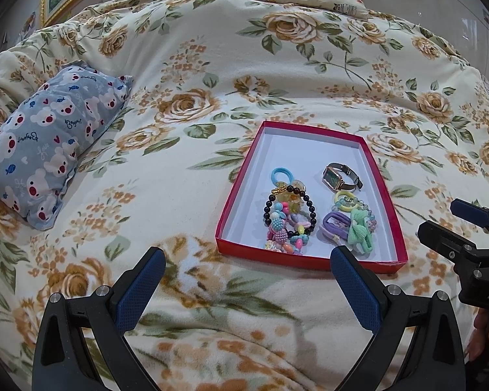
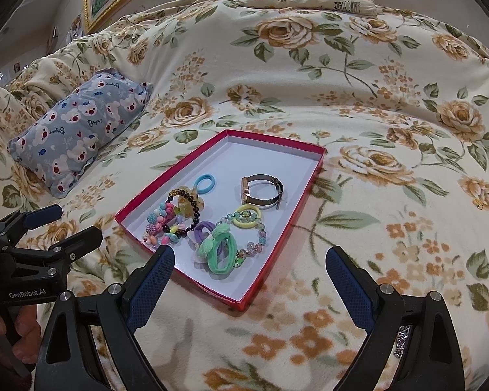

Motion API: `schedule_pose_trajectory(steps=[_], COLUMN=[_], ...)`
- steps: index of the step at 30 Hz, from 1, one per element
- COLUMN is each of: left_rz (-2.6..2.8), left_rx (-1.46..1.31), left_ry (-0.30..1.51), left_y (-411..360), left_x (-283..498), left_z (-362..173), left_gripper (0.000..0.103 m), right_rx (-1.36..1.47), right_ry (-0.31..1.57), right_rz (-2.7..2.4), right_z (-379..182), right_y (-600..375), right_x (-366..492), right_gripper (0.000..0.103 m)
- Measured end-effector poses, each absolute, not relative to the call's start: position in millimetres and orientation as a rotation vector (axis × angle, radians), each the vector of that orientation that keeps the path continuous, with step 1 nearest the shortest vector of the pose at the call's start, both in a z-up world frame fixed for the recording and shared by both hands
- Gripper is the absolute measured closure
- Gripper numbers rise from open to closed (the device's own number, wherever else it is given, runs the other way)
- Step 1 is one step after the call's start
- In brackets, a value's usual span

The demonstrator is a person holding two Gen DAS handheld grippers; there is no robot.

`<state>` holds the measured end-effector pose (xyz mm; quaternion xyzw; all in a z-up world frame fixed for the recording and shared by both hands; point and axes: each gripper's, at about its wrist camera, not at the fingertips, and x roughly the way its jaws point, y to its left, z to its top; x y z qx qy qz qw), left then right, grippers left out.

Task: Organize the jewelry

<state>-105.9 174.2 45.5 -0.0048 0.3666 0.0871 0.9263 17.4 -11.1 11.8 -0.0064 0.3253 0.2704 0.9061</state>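
Nearly finished, judging by the scene: watch [image 1: 340, 177], bracelets [image 1: 290, 216] and hair ties [image 1: 348, 228] all inside the box [image 1: 241, 176], at 12 o'clock. Both jaws apart, empty; bed [image 1: 212, 65] bare of jewelry.

Left gripper [image 1: 247, 264]: jaws spread wide, nothing between the blue pads [image 1: 140, 288]. Right gripper [image 2: 249, 265]: jaws likewise spread wide and empty. The two are held side by side, near each other, each gripped from below by a hand [image 2: 8, 335].
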Motion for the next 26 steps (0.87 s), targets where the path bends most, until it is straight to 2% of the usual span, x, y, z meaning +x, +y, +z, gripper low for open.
schedule_pose_trajectory(steps=[26], left_rz=[0.179], left_rx=[-0.018], left_ry=[0.754], left_y=[175.4], left_x=[-103.6], left_z=[45.8], left_gripper=[0.001], right_rx=[-0.019], right_ry=[0.675], right_rz=[0.554], right_z=[9.4], right_y=[-12.3], right_x=[19.3], right_gripper=[0.008])
